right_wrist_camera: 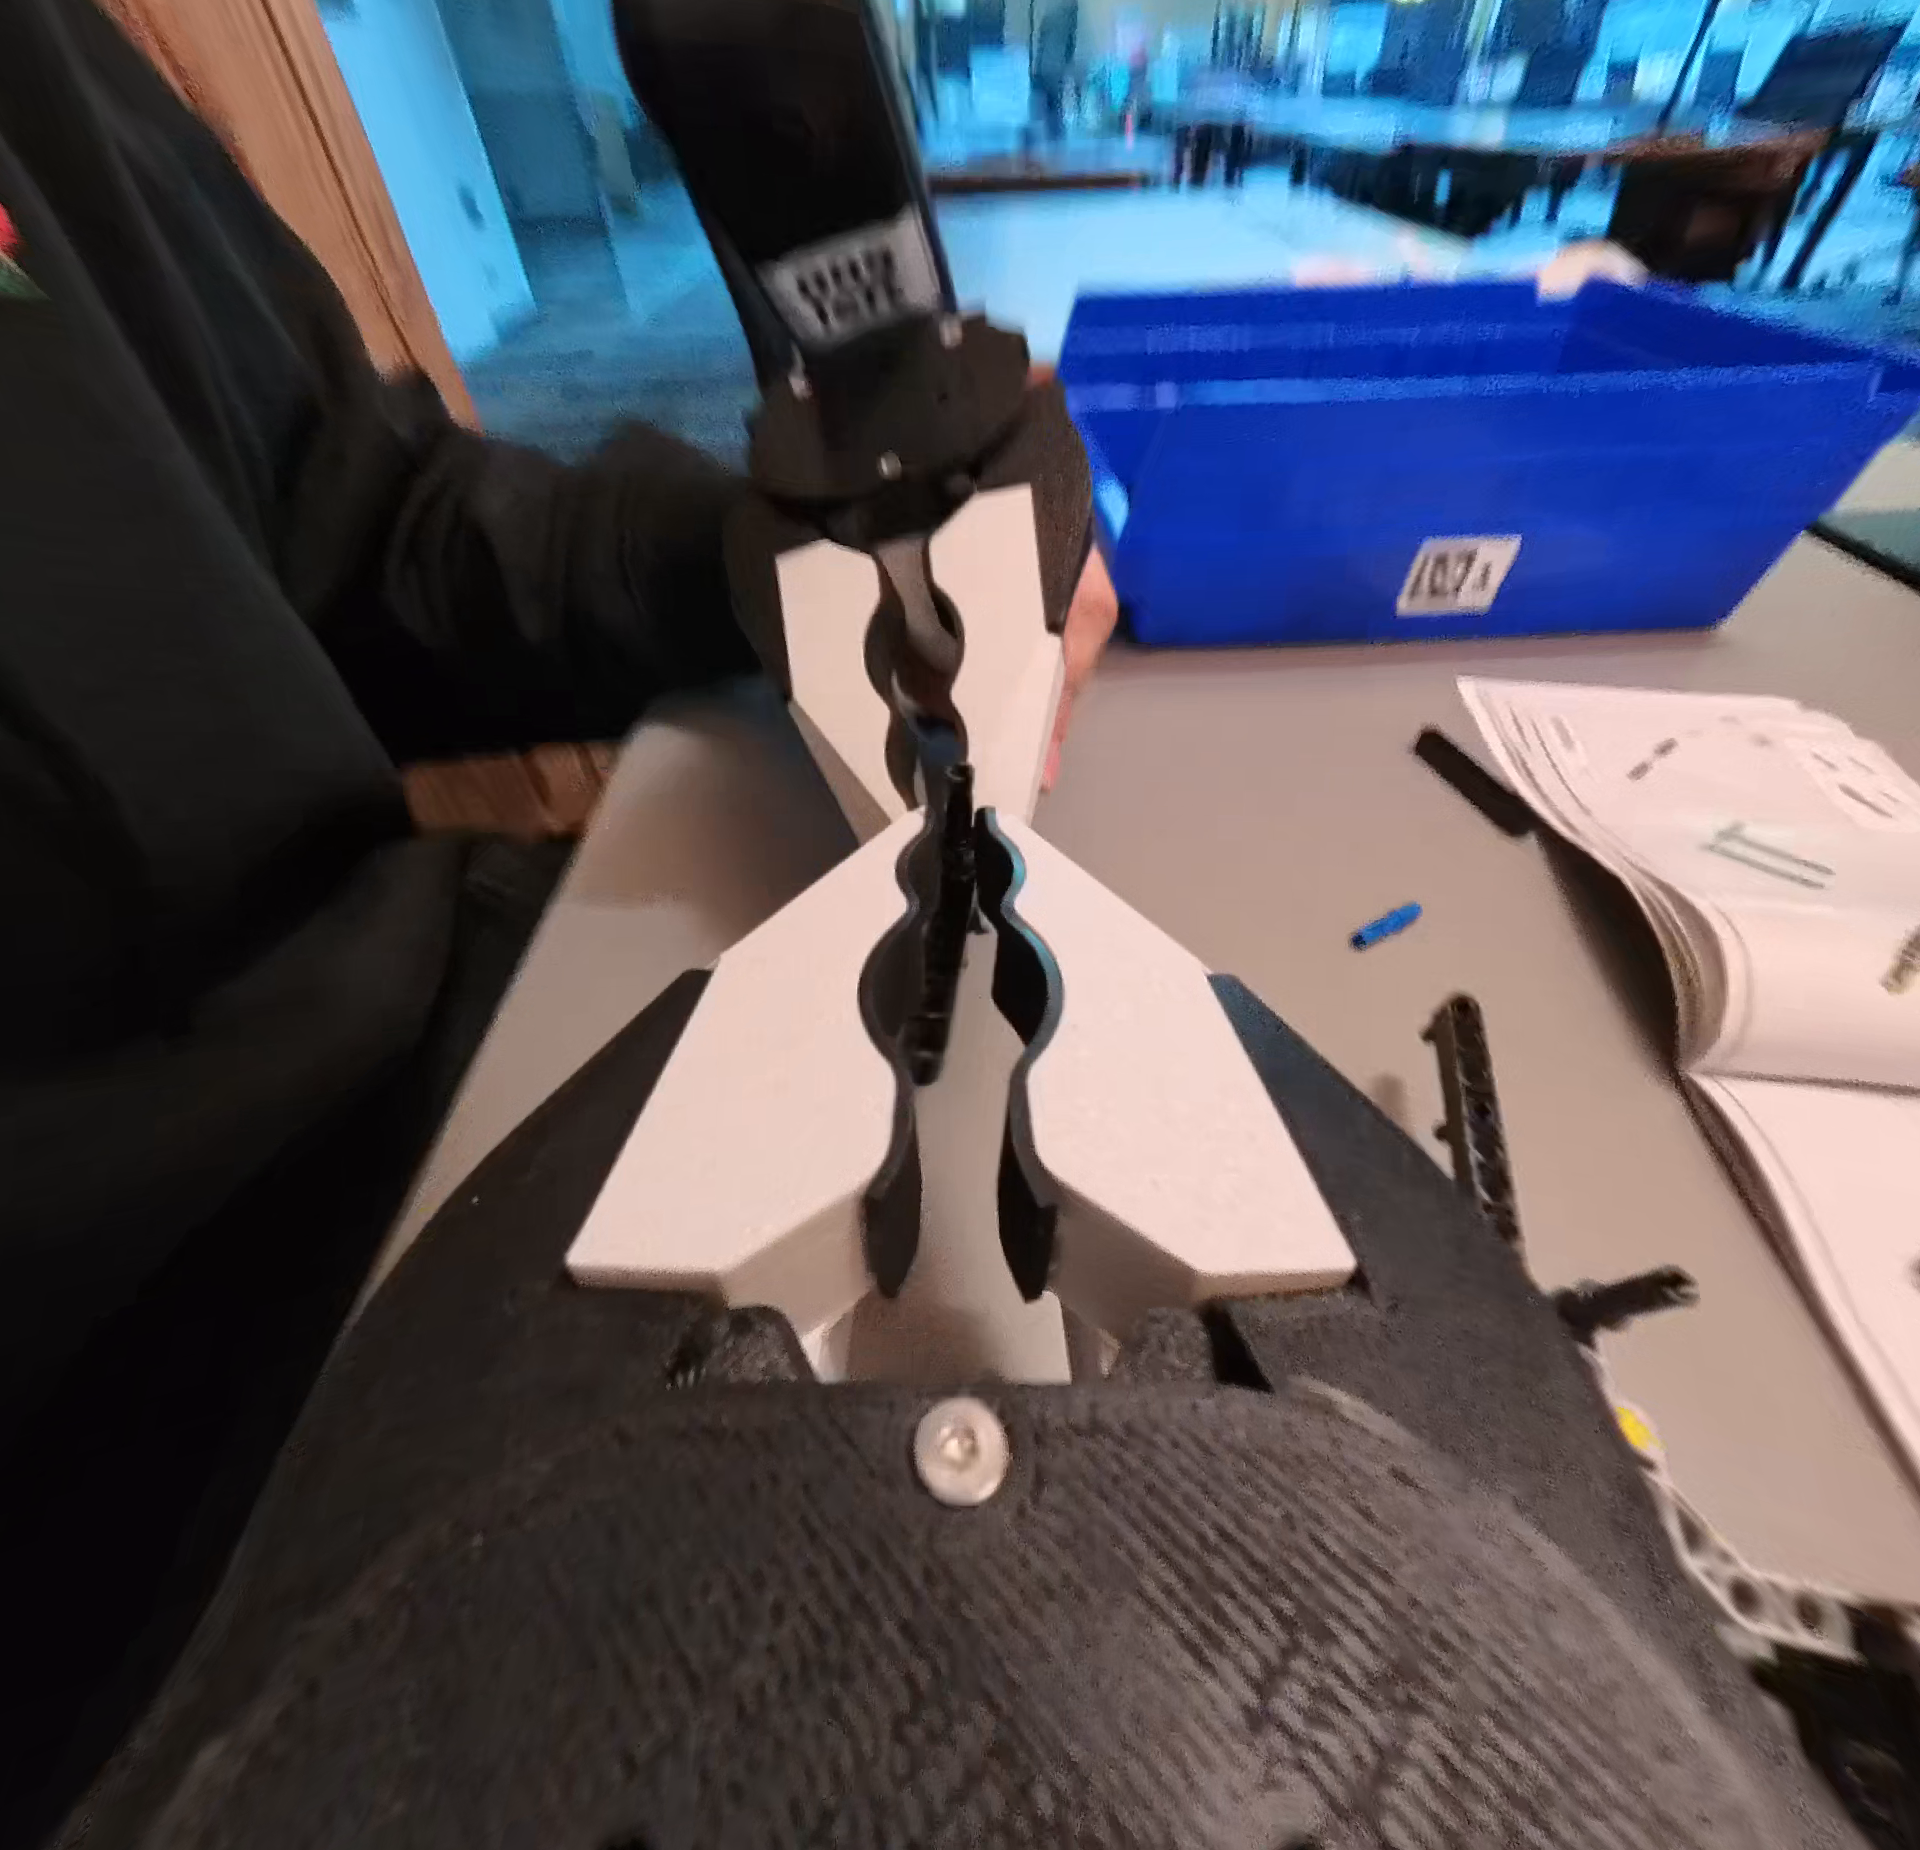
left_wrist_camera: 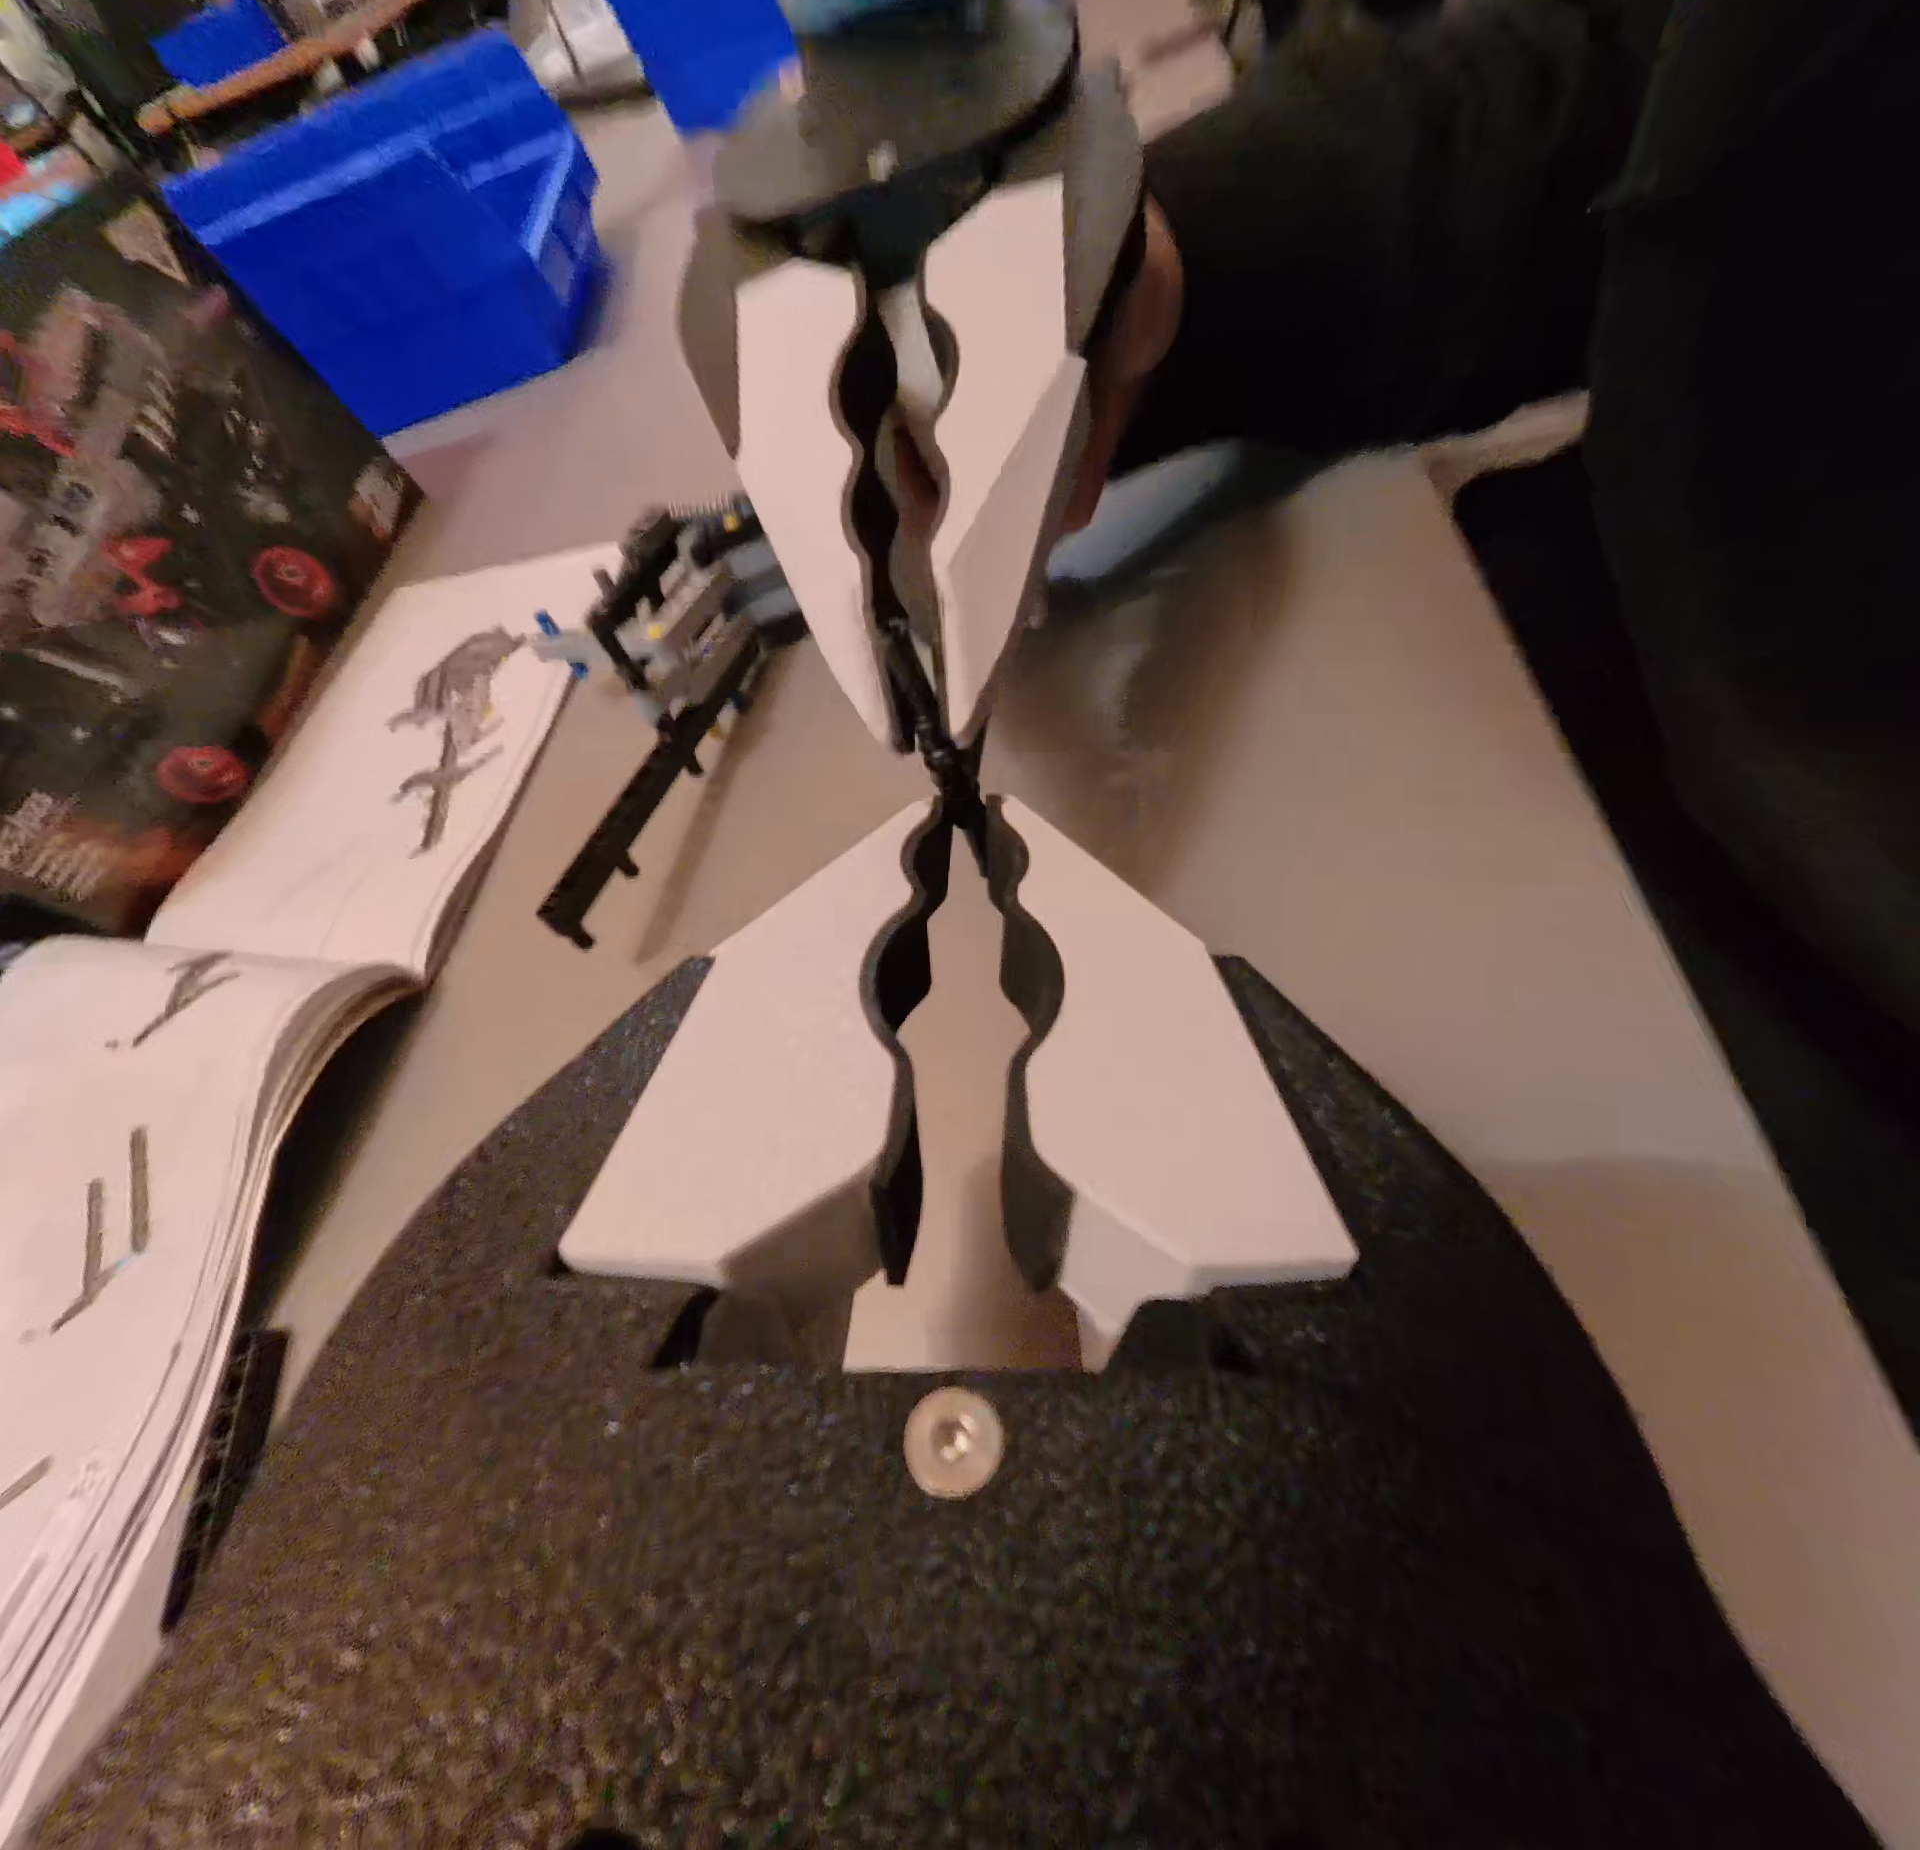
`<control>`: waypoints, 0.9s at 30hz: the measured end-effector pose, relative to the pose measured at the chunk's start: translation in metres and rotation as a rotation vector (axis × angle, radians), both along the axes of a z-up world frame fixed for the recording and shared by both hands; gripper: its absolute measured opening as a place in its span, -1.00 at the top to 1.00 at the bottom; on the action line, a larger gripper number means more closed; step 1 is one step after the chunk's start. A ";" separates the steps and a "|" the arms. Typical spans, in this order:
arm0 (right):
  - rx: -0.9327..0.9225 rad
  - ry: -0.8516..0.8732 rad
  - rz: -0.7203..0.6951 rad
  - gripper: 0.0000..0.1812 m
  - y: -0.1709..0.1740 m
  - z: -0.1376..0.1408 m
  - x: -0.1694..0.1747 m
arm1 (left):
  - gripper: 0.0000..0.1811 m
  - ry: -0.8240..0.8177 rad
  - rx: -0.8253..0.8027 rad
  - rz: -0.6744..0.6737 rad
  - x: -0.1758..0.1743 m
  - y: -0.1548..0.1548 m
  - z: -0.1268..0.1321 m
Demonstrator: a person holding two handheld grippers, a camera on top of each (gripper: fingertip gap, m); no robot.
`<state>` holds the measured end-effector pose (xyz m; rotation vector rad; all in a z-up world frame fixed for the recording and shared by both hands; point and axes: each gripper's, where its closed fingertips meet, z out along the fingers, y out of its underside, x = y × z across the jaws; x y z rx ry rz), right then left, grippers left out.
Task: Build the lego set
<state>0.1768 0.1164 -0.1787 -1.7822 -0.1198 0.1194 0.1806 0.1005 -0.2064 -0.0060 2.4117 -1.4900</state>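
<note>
Above the table (right_wrist_camera: 1247,813), both claws met tip to tip.
I had the right claw (right_wrist_camera: 951,834) pinching a black lego pin (right_wrist_camera: 945,927), the left claw (left_wrist_camera: 951,813) gripping its far end, probably to seat it; chassis (left_wrist_camera: 686,616) sat by the manual (left_wrist_camera: 343,761).

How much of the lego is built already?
Partly. A grey and black model sits half-built on the table beside the open instruction book. Right now the right gripper pinches a thin black piece, meeting the left gripper. A loose blue pin and black beam still wait.
</note>
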 end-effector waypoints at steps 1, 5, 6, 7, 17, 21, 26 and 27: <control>-0.070 -0.065 -0.017 0.96 -0.001 -0.009 0.002 | 0.96 -0.011 0.034 0.017 0.002 0.002 -0.008; -0.079 -0.072 -0.053 0.95 -0.014 -0.004 0.010 | 0.96 0.008 -0.182 0.046 0.006 0.009 0.021; -0.075 -0.075 -0.062 0.96 -0.013 -0.005 0.010 | 0.96 0.015 -0.195 0.047 0.007 0.009 0.022; -0.092 -0.083 -0.066 0.96 -0.014 -0.008 0.011 | 0.96 0.007 -0.179 0.048 0.008 0.009 0.020; -0.099 -0.069 -0.040 0.96 -0.007 -0.016 0.007 | 0.96 0.060 -0.280 0.027 0.004 0.003 0.032; -0.039 -0.062 -0.058 0.96 -0.006 -0.007 0.011 | 0.95 0.016 -0.202 0.044 0.006 0.013 0.029; -0.014 -0.042 -0.046 0.96 -0.006 -0.003 0.010 | 0.95 0.030 -0.245 0.049 0.006 0.014 0.032; -0.011 -0.042 -0.047 0.96 -0.006 -0.003 0.011 | 0.95 0.025 -0.247 0.052 0.006 0.014 0.032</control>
